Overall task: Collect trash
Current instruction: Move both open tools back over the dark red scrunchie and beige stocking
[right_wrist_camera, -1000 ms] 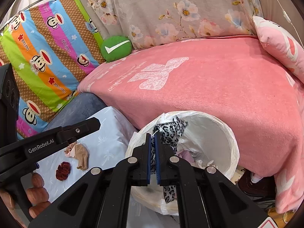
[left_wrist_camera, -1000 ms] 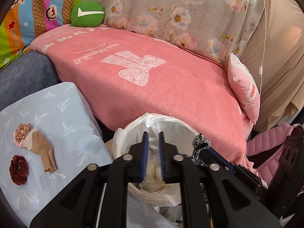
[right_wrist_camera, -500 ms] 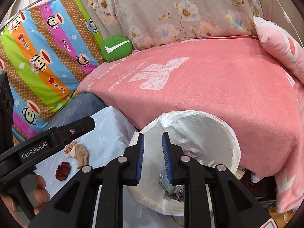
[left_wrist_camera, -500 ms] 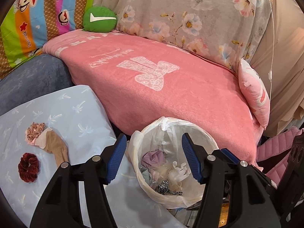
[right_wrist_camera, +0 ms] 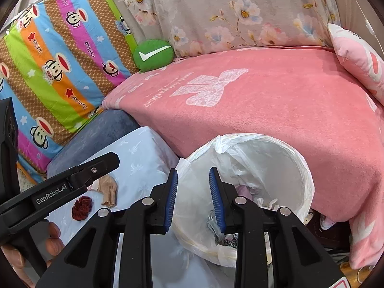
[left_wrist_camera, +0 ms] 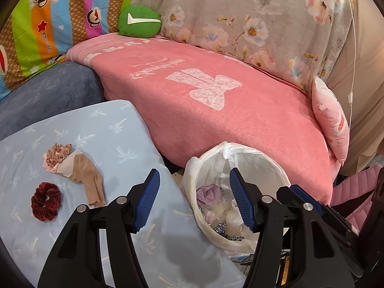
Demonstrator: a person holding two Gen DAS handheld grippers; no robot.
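Observation:
A white-lined trash bin point(left_wrist_camera: 261, 158) point(right_wrist_camera: 297, 168) stands between the light blue table and the pink sofa, with crumpled tissues and a leopard-print cloth point(left_wrist_camera: 228, 234) inside. My left gripper point(left_wrist_camera: 194, 199) is open and empty above the bin's left rim. My right gripper point(right_wrist_camera: 193, 199) is open and empty over the bin's left side. On the table lie a dark red scrunchie point(left_wrist_camera: 45, 201) point(right_wrist_camera: 81, 205), a beige stocking point(left_wrist_camera: 87, 177) point(right_wrist_camera: 109, 189) and a pink patterned scrunchie point(left_wrist_camera: 56, 154).
The light blue tablecloth point(left_wrist_camera: 100, 129) covers the table at the left. A pink blanket point(left_wrist_camera: 216, 100) covers the sofa behind the bin. A green cushion point(left_wrist_camera: 139, 20) and a pink pillow point(left_wrist_camera: 333, 124) lie on it. Pink quilted fabric point(left_wrist_camera: 357, 187) is at the right.
Both grippers opened from shut. The leopard-print cloth left my right gripper and the pale wad left my left gripper; both lie in the bin. Both grippers drew back a little.

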